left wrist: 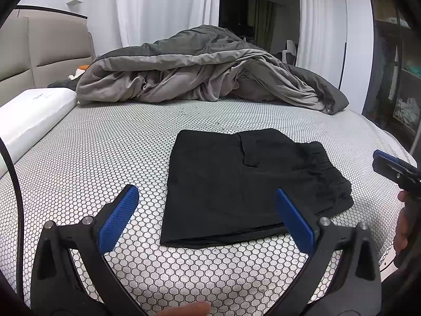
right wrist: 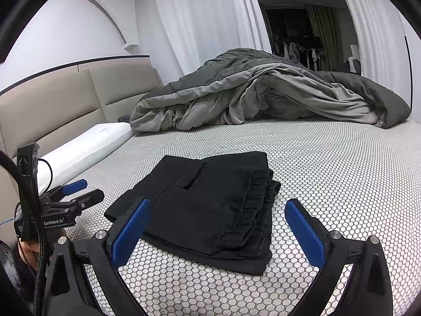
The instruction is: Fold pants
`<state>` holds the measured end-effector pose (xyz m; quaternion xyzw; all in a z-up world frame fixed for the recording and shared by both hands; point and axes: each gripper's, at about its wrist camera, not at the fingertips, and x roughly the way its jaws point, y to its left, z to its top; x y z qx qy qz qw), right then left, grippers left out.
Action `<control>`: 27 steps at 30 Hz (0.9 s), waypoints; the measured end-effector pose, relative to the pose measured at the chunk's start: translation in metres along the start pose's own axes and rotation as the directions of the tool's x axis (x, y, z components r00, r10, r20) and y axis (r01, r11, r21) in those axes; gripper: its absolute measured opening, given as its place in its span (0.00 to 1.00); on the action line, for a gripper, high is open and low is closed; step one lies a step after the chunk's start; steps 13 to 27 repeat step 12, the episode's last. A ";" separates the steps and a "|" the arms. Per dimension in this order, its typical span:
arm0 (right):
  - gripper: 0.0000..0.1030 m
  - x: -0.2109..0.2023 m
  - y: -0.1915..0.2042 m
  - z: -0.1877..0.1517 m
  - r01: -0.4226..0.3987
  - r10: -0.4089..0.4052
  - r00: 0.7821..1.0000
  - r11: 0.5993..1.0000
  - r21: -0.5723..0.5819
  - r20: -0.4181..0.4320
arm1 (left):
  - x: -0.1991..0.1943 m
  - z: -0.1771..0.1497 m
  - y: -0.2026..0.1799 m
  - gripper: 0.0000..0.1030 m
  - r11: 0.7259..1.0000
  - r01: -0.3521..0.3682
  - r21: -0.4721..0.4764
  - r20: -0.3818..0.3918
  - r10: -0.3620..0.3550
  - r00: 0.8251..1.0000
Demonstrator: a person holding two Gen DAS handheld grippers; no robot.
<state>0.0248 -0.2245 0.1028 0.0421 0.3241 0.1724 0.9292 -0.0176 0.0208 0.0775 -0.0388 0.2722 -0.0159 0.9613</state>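
1. The wide bed with its white sheet printed in black honeycomb outlines carries everything here; a heaped grey duvet is bunched along the far side and a long white pillow lies by the beige padded headboard, all well apart from the work
2. The black fabric pants lie on the near part of the sheet as a compact, roughly square stack of several layers, the gathered elastic waistband on the right edge and a flapped pocket facing up; the edges look fairly even, so I judge the folding essentially finished, with at most a light smoothing or squaring left
3. The left gripper hovers just before the stack's near edge, its blue-padded fingers spread wide, holding nothing
4. The right gripper hangs over the waistband side, equally wide apart and empty, touching no cloth as far as I can tell
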 end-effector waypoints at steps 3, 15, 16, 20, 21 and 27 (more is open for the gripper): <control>1.00 0.000 0.000 0.000 0.002 -0.002 1.000 1.000 -0.002 0.000 | 0.000 0.000 0.000 0.99 1.000 0.001 -0.001 0.002 -0.001 1.000; 1.00 0.000 0.000 0.000 0.001 -0.001 1.000 1.000 -0.004 -0.001 | 0.000 0.002 0.005 0.99 1.000 0.003 -0.005 0.005 -0.003 1.000; 1.00 0.000 0.000 0.000 0.001 -0.001 1.000 1.000 -0.004 -0.001 | 0.000 0.002 0.005 0.99 1.000 0.003 -0.005 0.005 -0.003 1.000; 1.00 0.000 0.000 0.000 0.001 -0.001 1.000 1.000 -0.004 -0.001 | 0.000 0.002 0.005 0.99 1.000 0.003 -0.005 0.005 -0.003 1.000; 1.00 0.000 0.000 0.000 0.001 -0.001 1.000 1.000 -0.004 -0.001 | 0.000 0.002 0.005 0.99 1.000 0.003 -0.005 0.005 -0.003 1.000; 1.00 0.000 0.000 0.000 0.001 -0.001 1.000 1.000 -0.004 -0.001 | 0.000 0.002 0.005 0.99 1.000 0.003 -0.005 0.005 -0.003 1.000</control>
